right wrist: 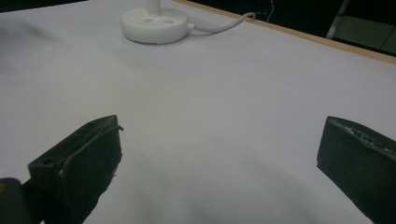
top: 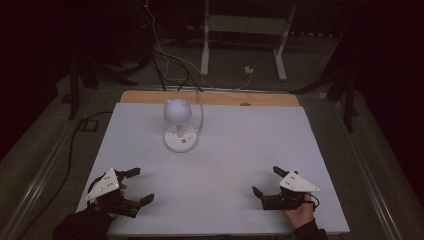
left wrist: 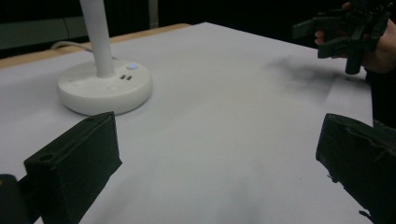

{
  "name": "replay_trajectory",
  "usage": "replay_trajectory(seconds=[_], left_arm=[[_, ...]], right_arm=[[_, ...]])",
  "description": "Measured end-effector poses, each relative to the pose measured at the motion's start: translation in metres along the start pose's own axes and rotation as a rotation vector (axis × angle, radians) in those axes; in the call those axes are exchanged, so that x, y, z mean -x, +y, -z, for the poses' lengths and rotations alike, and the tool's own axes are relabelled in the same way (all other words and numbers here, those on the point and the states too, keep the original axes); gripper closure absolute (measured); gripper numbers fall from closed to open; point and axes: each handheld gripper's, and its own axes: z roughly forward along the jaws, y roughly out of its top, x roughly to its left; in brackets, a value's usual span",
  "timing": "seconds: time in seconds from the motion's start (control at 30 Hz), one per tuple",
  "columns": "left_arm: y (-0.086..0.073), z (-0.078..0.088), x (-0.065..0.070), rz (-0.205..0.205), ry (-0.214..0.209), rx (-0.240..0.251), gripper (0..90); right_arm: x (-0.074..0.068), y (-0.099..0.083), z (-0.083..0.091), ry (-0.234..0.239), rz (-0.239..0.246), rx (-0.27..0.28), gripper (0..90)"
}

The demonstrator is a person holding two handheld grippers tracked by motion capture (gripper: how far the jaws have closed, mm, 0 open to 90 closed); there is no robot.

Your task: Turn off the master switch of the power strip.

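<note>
- High view: a white desk lamp (top: 179, 125) stands toward the far middle of the white table (top: 235, 165), its round head above a disc base, its cord trailing off the far edge. The left gripper (top: 139, 185) and right gripper (top: 266, 181) rest near the table's front corners, well apart from the lamp and from each other. Each is held low in a hand, forearms entering from the bottom edge, jaws angled inward toward the table's middle. Both claws stand wide and hold nothing. The work appears to be at its opening step, the approach not yet begun; the next move likely calls for a reach forward to the lamp.
- Left gripper view: the two black jaws rise far apart over bare table, nothing between them. The lamp's base (left wrist: 105, 86), with a small lit button on top, sits ahead and to the left; the other hand and its gripper (left wrist: 345, 32) hover at upper right.
- Right gripper view: the jaws are spread fully, empty. The lamp's base (right wrist: 155, 23) lies far ahead at upper left, its cord (right wrist: 224, 24) running right toward the wooden table edge (right wrist: 327, 42).
</note>
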Motion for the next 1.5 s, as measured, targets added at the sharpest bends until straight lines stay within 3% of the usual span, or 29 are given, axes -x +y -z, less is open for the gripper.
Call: replay_trajectory(seconds=[0.47,0.63,0.73,0.97,1.33,1.5], left_arm=[[-0.001,0.000,-0.001,0.004,0.009,-0.009,0.2],[0.000,0.000,0.000,-0.002,0.009,-0.010,0.2],[0.000,0.001,0.000,0.000,0.010,-0.008,0.2],[0.000,0.000,0.000,0.004,0.008,-0.008,0.2],[0.000,0.001,0.000,0.006,0.007,-0.005,0.2],[0.000,0.001,0.000,0.007,0.007,0.000,0.2]], right_arm=[[0.000,0.003,0.002,-0.023,-0.002,0.020,0.0],[0.000,0.008,0.001,-0.020,-0.047,0.000,0.0],[0.000,0.011,0.001,-0.008,-0.049,-0.016,0.0],[0.002,0.030,0.001,0.028,-0.083,-0.042,0.0],[0.013,0.068,0.002,0.037,-0.047,0.006,0.0],[0.017,0.082,-0.002,0.052,-0.064,0.025,0.0]])
